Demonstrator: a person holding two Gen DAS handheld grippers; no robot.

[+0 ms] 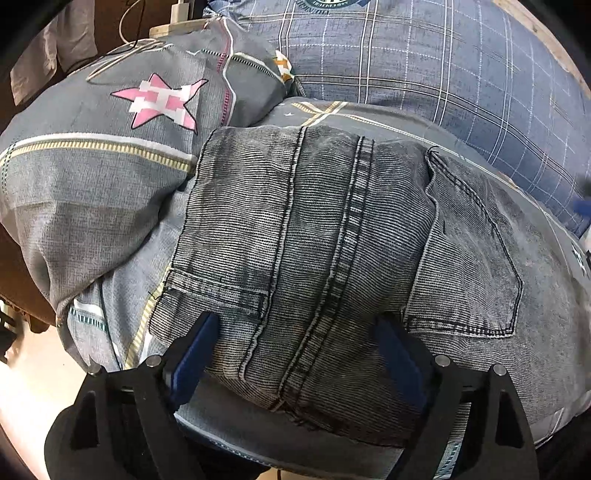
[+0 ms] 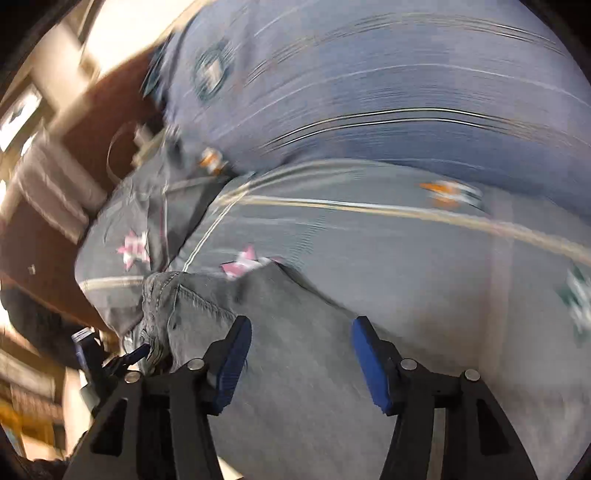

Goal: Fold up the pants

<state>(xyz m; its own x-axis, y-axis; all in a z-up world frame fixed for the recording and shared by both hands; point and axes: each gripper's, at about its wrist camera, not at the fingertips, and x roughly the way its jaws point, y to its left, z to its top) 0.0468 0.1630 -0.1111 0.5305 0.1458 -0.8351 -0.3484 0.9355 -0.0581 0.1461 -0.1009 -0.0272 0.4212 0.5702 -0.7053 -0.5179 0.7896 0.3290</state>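
Observation:
Grey washed denim pants [image 1: 332, 258] lie folded in a compact bundle on the bed, seams and a back pocket facing up. My left gripper [image 1: 295, 332] is open, its blue pads [image 1: 195, 347] on either side of the bundle's near edge, which bulges between them. In the blurred right wrist view the pants [image 2: 295, 350] spread under my right gripper [image 2: 301, 332], which is open with its blue pads [image 2: 369, 362] wide apart just above the cloth. The left gripper's tip [image 2: 136, 354] shows at the pants' left edge.
The pants rest on a grey quilt [image 1: 92, 184] with pink stars. A blue plaid cover [image 1: 443, 66] lies behind. Brown furniture [image 2: 92, 110] and a cable [image 1: 125, 33] are at the left, pale floor [image 1: 29, 387] below the bed edge.

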